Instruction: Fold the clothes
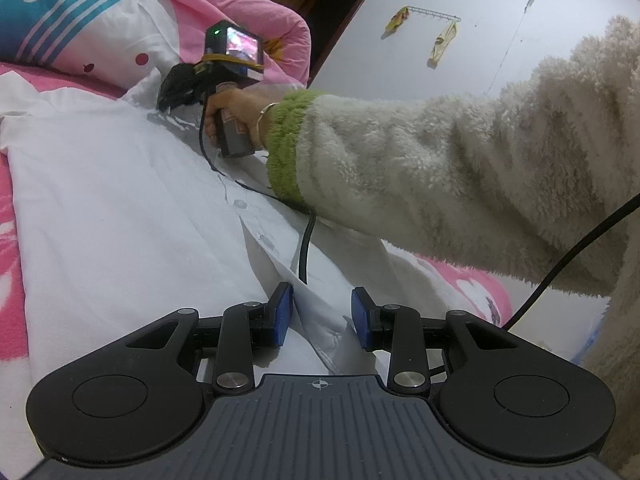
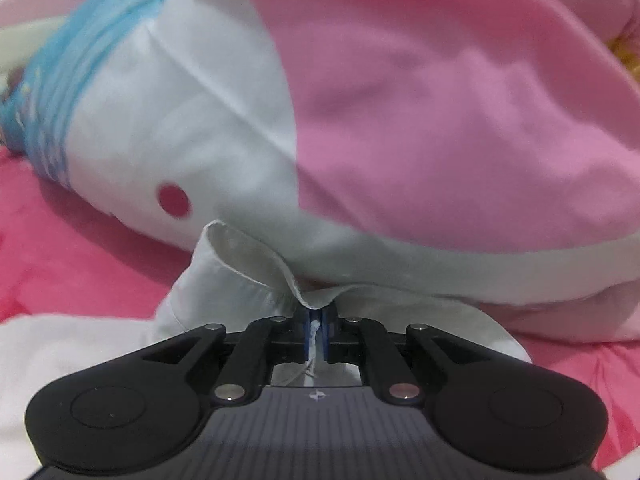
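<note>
Right wrist view: the right gripper (image 2: 319, 330) pinches the collar edge of the white shirt (image 2: 240, 276), which lies spread, unfolded, on the pink bed (image 2: 80, 248). The left gripper (image 1: 322, 318), jaws spread, hovers over the hem. Folding has barely begun.

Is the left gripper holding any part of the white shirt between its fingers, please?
No, the left gripper stands open with its blue fingers clearly apart, and the white shirt simply lies flat beneath them.
</note>
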